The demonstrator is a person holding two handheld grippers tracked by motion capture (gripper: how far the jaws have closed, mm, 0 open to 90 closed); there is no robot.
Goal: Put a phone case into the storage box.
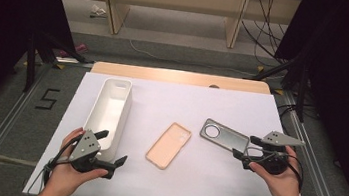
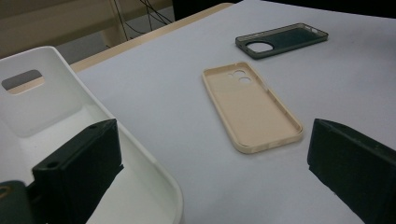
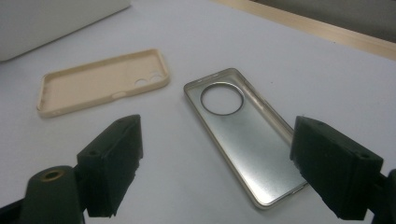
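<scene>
Both hands were at the near edge of the table, over its white cover [image 1: 171, 188]. The right gripper [image 1: 249, 152] sat with its black jaws spread wide and nothing between the pads; the near end of the grey translucent phone case with the big round camera cut-out [image 1: 225, 135] lay flat just in front of them, and from the right gripper view [image 3: 243, 140] the jaw tips flanked that end without touching it, as far as I could judge at that angle. The left gripper [image 1: 113, 151] was held open too, jaws far apart; one jaw hung over the near end of the long white plastic tray [image 1: 110, 113], the other over bare cover. From the left gripper view the tray's rim [image 2: 154, 168] ran between the jaws, unpinched. The beige soft phone case with two small lens holes [image 1: 168, 145] lay open side up mid-table, between the tray and the grey case, apart from both.
</scene>
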